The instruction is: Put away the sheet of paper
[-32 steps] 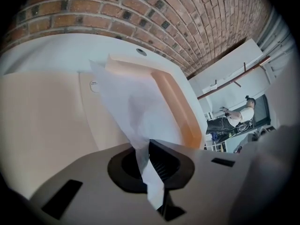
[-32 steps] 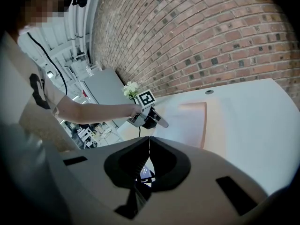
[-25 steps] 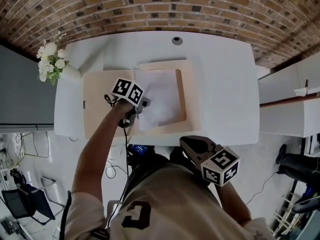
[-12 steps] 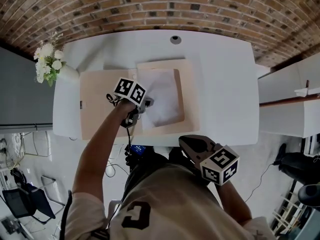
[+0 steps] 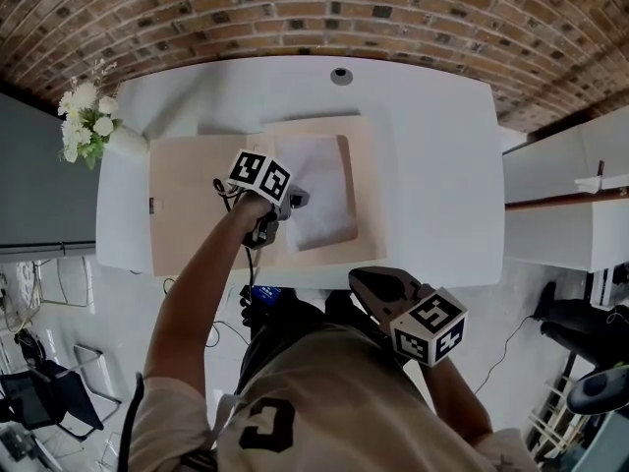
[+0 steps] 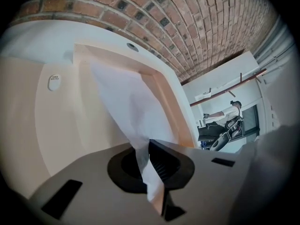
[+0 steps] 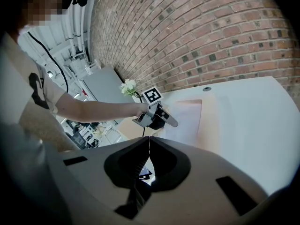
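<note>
My left hand-held gripper (image 6: 152, 172) is pinched tight on the edge of the sheet of paper (image 5: 324, 190). The sheet lies mostly inside the shallow beige box (image 5: 367, 165) on the counter (image 5: 442, 165). If I pull sideways, it could crumple or tear against the rim. My right hand-held gripper (image 7: 149, 153) is closed and empty.

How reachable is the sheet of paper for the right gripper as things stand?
Probably yes. The right gripper hangs shut and empty off the table's near edge, with nothing between it and the sheet of paper; only the left gripper, shut on the sheet's edge, crowds one side.
</note>
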Available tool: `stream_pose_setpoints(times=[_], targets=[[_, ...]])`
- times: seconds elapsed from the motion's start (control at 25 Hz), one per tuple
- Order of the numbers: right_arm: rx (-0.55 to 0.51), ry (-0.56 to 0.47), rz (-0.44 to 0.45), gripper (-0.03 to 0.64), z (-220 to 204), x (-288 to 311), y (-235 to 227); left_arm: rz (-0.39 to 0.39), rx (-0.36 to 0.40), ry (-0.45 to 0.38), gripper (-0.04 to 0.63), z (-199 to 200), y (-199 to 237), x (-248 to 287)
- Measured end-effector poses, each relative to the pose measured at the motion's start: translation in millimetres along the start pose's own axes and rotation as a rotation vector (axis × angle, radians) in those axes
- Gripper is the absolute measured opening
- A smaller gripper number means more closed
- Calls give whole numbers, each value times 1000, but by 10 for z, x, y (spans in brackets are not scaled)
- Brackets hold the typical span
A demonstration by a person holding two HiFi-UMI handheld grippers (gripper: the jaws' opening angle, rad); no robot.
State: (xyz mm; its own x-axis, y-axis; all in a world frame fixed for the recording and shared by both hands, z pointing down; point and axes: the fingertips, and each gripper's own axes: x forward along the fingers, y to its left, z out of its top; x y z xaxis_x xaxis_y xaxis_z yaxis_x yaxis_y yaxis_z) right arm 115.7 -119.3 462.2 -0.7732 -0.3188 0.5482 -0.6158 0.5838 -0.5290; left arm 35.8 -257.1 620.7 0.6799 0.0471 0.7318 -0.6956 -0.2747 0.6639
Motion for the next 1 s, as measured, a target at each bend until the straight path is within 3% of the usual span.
stream_pose_setpoints(times=[0.4,0.48,0.56,0.68,0.84,1.0], targets=[[-3,13,-6,23,4,27,3,17,19,-4,22,29,33,59],[-8,16,-6,23,1,45,13,38,33,-7,75,25,56,43],[-14,20,-4,23,5,64,31,58,50,-2,197,8,68,24],[-19,23,4,23,33,92,74,83,69,-12,280,9,68,-18],[-30,33,6,23,18,117,94,120,83,-51,325,42,89,-125],[-40,30,20,23,80,163,171,157,144,-65,337,28,64,-283]])
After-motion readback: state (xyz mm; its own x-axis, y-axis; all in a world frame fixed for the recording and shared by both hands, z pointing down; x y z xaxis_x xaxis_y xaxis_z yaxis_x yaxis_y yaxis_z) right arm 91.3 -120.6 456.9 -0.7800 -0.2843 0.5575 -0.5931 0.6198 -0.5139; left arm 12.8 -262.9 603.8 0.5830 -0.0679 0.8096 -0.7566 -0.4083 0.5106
